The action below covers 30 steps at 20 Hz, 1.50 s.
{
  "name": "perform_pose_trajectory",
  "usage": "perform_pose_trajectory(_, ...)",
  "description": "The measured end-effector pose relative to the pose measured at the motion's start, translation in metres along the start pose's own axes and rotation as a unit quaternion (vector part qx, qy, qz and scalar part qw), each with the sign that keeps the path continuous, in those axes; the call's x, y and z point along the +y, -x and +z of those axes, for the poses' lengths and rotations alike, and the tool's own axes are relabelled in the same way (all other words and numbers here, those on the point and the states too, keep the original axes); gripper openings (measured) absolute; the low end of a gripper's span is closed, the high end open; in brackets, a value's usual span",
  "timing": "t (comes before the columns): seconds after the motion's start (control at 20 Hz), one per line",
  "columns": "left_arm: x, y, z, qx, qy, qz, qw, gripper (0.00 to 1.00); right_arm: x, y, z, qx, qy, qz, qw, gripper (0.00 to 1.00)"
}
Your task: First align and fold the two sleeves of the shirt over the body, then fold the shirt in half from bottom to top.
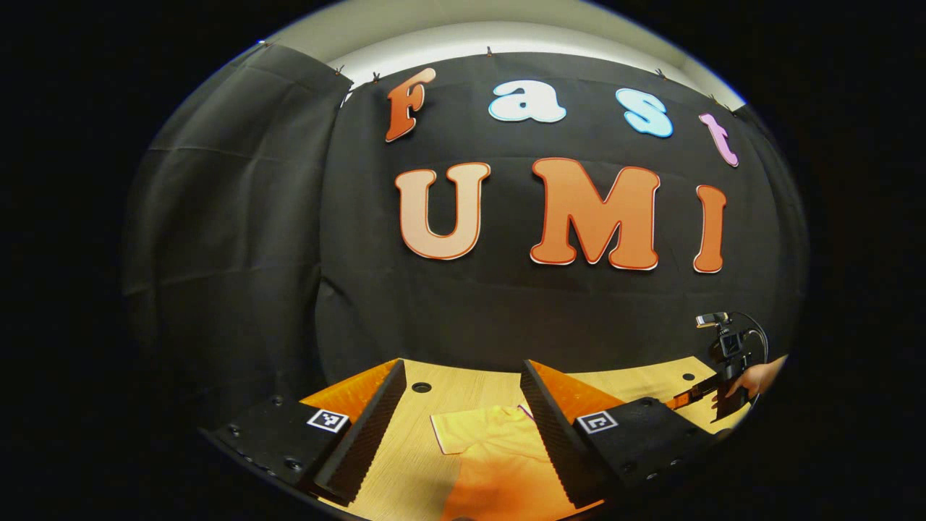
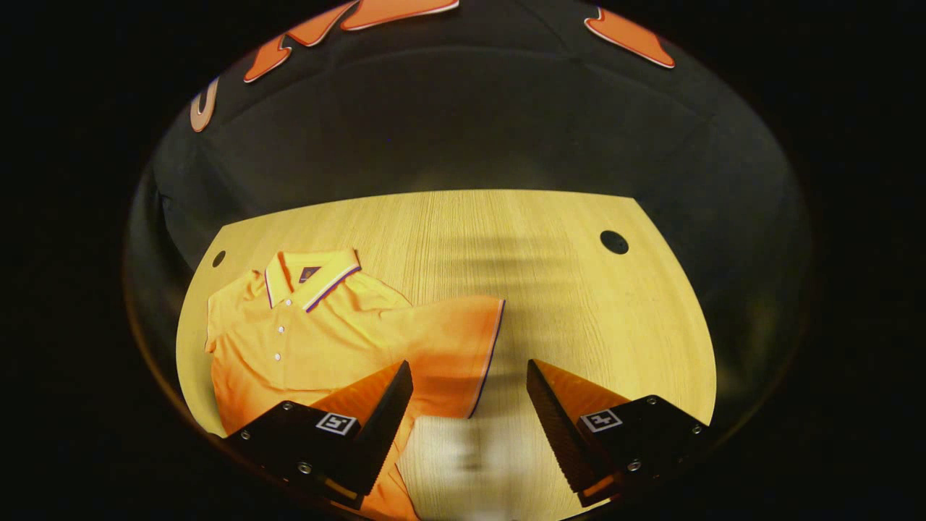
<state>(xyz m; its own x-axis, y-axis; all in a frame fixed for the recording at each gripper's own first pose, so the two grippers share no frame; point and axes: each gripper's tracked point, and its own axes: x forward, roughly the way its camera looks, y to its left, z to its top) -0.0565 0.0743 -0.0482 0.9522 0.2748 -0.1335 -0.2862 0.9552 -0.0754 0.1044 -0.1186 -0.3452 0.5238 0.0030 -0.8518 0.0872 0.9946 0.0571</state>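
Note:
An orange polo shirt (image 2: 304,340) lies flat, face up, on the wooden table (image 2: 564,289), its collar (image 2: 311,278) toward the booth wall. One sleeve (image 2: 452,347) is spread out sideways. My right gripper (image 2: 469,376) hovers open over that sleeve's hem, with nothing between the fingers. In the left gripper view the other sleeve (image 1: 470,430) and part of the shirt body (image 1: 506,477) lie below my open left gripper (image 1: 463,391), which holds nothing. The right gripper (image 1: 712,394) also shows far off at the right, held by a hand (image 1: 759,376).
The table has round cable holes (image 2: 614,242) (image 2: 218,257) (image 1: 421,387) near its back corners. Black cloth walls close in the back and sides. Bare wood lies to the right of the shirt.

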Motion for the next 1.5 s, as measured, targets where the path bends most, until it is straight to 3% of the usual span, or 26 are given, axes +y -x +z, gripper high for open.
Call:
perform_pose_trajectory(0.2, 0.007, 0.005, -0.013, 0.014, 0.001, 0.016, 1.0, 0.99, 0.003, -0.022, -0.002, 0.04, -0.021, 0.01, 0.999, 0.96)
perform_pose_trajectory(0.3, 0.006, 0.007, -0.015, 0.023, 0.002, 0.02, 1.0, 0.98, 0.001, -0.037, -0.01, 0.072, -0.01, 0.006, 0.997, 0.84)
perform_pose_trajectory(0.35, 0.008, 0.009, -0.02, 0.028, -0.001, 0.022, 0.999, 0.99, -0.001, -0.044, -0.012, 0.084, -0.002, 0.001, 0.996, 0.89)
perform_pose_trajectory(0.6, 0.013, 0.015, -0.024, 0.038, -0.013, 0.035, 0.999, 0.99, -0.003, -0.067, -0.034, 0.147, -0.008, -0.003, 0.989, 0.89)
perform_pose_trajectory(0.8, 0.017, 0.017, -0.029, 0.045, -0.019, 0.043, 0.998, 0.99, -0.011, -0.079, -0.029, 0.144, -0.02, -0.016, 0.989, 0.88)
perform_pose_trajectory(0.95, 0.015, 0.013, -0.036, 0.059, -0.022, 0.041, 0.997, 0.98, -0.008, -0.078, -0.028, 0.154, -0.015, -0.015, 0.988, 0.65)
perform_pose_trajectory(1.0, 0.012, 0.012, -0.04, 0.067, -0.021, 0.038, 0.997, 0.99, -0.004, -0.078, -0.028, 0.152, -0.014, -0.014, 0.988, 0.65)
perform_pose_trajectory(1.1, 0.01, 0.01, -0.044, 0.072, -0.017, 0.033, 0.997, 0.98, -0.002, -0.077, -0.028, 0.154, -0.024, -0.014, 0.988, 0.4)
perform_pose_trajectory(1.15, 0.008, 0.008, -0.044, 0.071, -0.015, 0.03, 0.997, 0.98, -0.005, -0.081, -0.029, 0.154, -0.038, -0.014, 0.987, 0.37)
perform_pose_trajectory(1.2, 0.007, 0.007, -0.042, 0.071, -0.016, 0.029, 0.997, 0.99, -0.002, -0.078, -0.025, 0.149, -0.05, -0.011, 0.988, 0.15)
perform_pose_trajectory(1.3, 0.01, 0.006, -0.043, 0.069, -0.018, 0.03, 0.997, 0.99, -0.003, -0.078, -0.022, 0.143, -0.061, 0.006, 0.988, 0.18)
perform_pose_trajectory(1.35, 0.011, 0.006, -0.043, 0.069, -0.017, 0.03, 0.997, 0.99, -0.003, -0.077, -0.016, 0.13, -0.092, 0.008, 0.987, 0.03)
perform_pose_trajectory(1.45, 0.017, 0.006, -0.047, 0.073, -0.014, 0.036, 0.997, 0.99, 0.012, -0.07, -0.022, 0.145, -0.122, 0.04, 0.981, 0.02)
perform_pose_trajectory(1.5, 0.02, 0.007, -0.047, 0.074, -0.013, 0.038, 0.996, 0.98, 0.01, -0.074, -0.02, 0.131, -0.108, 0.031, 0.985, 0.02)
